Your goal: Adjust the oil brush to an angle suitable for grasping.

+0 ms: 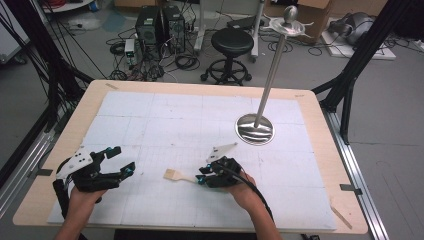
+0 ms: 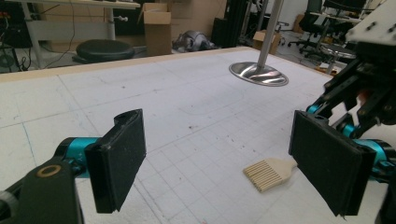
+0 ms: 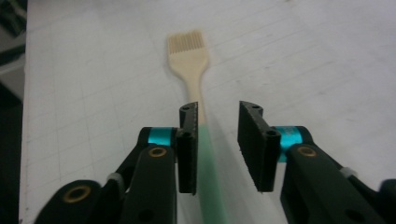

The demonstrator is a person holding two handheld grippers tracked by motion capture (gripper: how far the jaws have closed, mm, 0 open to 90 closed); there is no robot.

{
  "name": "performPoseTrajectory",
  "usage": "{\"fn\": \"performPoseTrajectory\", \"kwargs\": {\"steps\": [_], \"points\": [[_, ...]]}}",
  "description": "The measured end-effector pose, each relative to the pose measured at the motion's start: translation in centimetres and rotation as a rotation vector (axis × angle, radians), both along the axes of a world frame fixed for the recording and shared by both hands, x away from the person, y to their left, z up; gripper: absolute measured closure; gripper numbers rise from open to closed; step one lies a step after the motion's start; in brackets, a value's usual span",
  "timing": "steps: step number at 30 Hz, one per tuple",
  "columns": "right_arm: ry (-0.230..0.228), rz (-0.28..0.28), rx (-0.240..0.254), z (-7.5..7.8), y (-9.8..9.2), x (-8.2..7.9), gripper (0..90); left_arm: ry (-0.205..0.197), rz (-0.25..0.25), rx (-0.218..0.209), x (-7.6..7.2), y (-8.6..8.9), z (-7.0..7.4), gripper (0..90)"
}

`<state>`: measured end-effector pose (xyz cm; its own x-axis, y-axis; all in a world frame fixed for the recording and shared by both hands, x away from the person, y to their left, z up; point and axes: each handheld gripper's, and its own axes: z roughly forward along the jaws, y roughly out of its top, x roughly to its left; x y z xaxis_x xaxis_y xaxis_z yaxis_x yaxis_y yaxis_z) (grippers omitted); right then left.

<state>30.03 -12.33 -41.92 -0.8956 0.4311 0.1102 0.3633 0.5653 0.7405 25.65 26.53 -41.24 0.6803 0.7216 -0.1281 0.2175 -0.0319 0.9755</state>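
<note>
Fingers of the right gripper sit parted w/ a gap between them, and the green handle of the brush runs up through that gap, hugging the inner face of the left-hand pad in the right gripper view. The other pad stands clear of it, so not clamped – released, handle just lying between. Cream bristle head pokes out well beyond the fingertips, flat on the white gridded mat.

High view: right gripper low on the worktop, held by the person's right hand, cable trailing back along the forearm. Brush sticks out from the fingertips toward the left gripper.

Left gripper in the left hand: fingers wide apart, released, nothing between them but bare mat. In the left gripper view the brush's bristle head lies on the mat just beside the right-hand pad, on its inner side, ahead of it; the right gripper's black-and-teal body shows behind that pad.

Further beyond both sets of fingers, a metal stand – round shiny base on the mat, slim pole rising, tilted in the high view. Past the worktop's far edge, a black stool on the floor, w/ cables and computer towers around it.
</note>
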Motion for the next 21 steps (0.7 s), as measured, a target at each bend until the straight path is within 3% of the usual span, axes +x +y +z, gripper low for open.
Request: {"fn": "performPoseTrajectory", "kwargs": {"steps": [2,3,8,13,21], "points": [[-0.035,-0.058,0.030,0.3,-1.3,-0.9,73.2,0.004,-0.001,-0.002,0.0,0.0,0.0,19.1],[-0.058,-0.117,0.047,0.4,-2.6,-1.9,77.5,0.003,-0.001,-0.002,0.0,-0.1,0.0,19.1],[-0.069,-0.201,0.043,-0.6,-4.6,-3.8,84.2,0.001,-0.004,-0.002,0.0,-0.1,0.0,19.1],[-0.043,-0.181,0.024,-1.4,-4.6,-5.6,87.0,0.005,0.000,-0.014,0.1,-0.2,0.0,19.1],[-0.014,-0.173,-0.009,-2.5,-4.1,-5.9,88.7,0.004,-0.005,-0.012,0.0,-0.2,-0.1,19.2]]}}
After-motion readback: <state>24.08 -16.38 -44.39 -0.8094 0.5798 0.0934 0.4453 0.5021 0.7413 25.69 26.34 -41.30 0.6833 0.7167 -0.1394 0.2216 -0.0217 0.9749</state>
